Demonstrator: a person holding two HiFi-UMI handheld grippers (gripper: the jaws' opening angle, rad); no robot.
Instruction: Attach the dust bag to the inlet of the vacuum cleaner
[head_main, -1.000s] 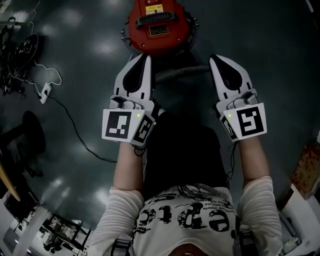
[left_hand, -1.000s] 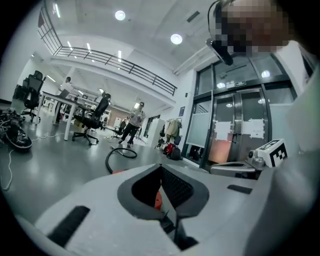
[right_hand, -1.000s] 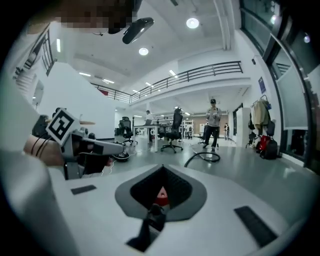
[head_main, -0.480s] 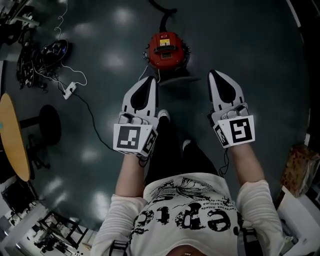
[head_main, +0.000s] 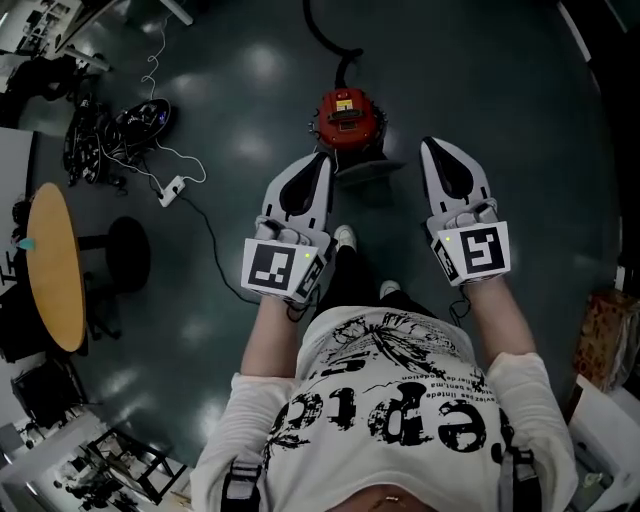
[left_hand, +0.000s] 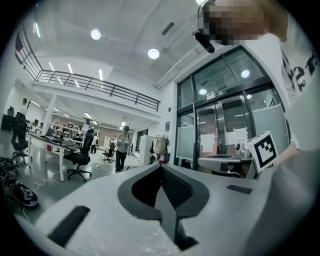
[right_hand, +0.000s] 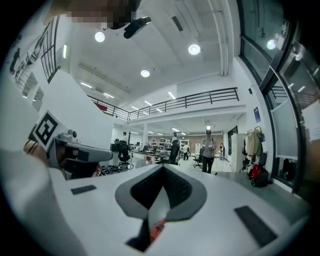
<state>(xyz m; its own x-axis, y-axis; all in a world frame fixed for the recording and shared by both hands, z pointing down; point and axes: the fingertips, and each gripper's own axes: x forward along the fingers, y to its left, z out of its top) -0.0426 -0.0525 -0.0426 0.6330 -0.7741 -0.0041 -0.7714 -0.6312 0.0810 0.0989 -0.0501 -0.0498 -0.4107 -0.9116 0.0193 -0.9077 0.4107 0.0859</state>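
Observation:
The red round vacuum cleaner (head_main: 345, 117) stands on the dark floor far below, its black hose (head_main: 322, 35) leading away at the top. A dark grey piece (head_main: 366, 166) lies against its near side; I cannot tell whether it is the dust bag. My left gripper (head_main: 319, 164) and right gripper (head_main: 436, 150) are held level and high above the floor, one on each side of the vacuum as seen from the head. Both are shut with nothing between the pads. The left gripper (left_hand: 161, 168) and right gripper (right_hand: 162, 168) look out over an office hall.
A round wooden table (head_main: 55, 265) and a black stool base (head_main: 125, 255) stand at the left. A white power strip (head_main: 172, 187) with cables lies on the floor. A cardboard box (head_main: 605, 335) sits at the right. A person (left_hand: 121, 150) stands in the hall, near glass doors (left_hand: 220, 130).
Both grippers have risen together with the head camera. The vacuum cleaner now looks smaller and farther below, and more of the floor shows.

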